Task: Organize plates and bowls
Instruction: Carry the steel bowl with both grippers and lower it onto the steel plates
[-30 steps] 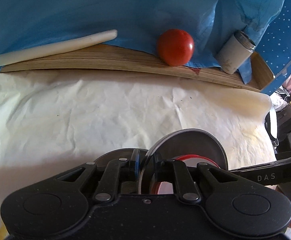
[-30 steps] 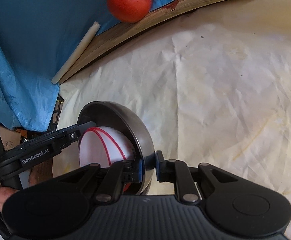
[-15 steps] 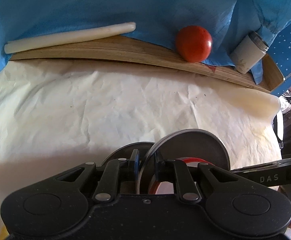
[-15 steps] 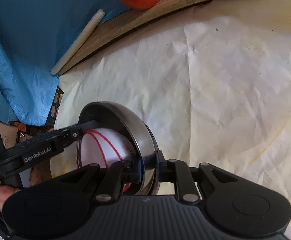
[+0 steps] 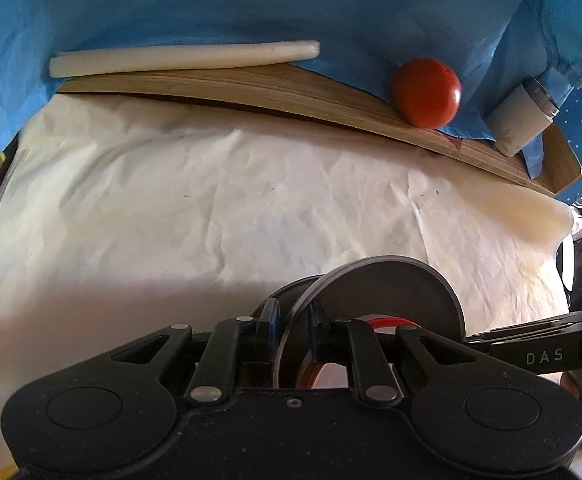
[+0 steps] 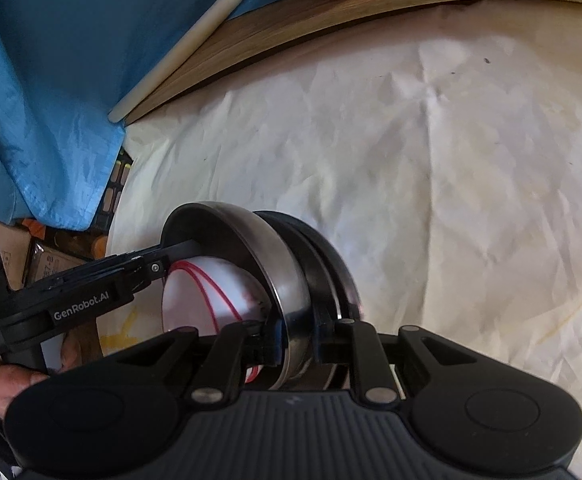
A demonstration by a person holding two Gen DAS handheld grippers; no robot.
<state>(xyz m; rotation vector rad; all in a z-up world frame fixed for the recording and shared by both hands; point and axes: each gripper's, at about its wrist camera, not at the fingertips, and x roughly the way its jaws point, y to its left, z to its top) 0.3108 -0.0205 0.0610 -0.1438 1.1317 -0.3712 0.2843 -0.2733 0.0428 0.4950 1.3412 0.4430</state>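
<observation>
Both grippers are clamped on the rim of the same round stainless steel bowl (image 6: 259, 248), left gripper (image 5: 293, 334) on one edge, right gripper (image 6: 297, 338) on another, with a white red-striped bowl (image 6: 207, 296) nested inside it. Ahead of the left tool's fingers lies crinkled white paper (image 5: 219, 200), then a wooden board edge (image 5: 219, 84), a red tomato (image 5: 427, 92), a white stick (image 5: 183, 58) and a pale cylindrical tumbler (image 5: 521, 120) against blue cloth (image 5: 251, 0).

The left gripper (image 5: 293, 330) has its jaws pinched close on a steel bowl's rim (image 5: 387, 292), fingers pointing to 12 o'clock. The right gripper (image 6: 297, 336) clamps the same rim from the opposite side, with a bare hand (image 6: 7, 384) at 8 o'clock gripping the left handle.
</observation>
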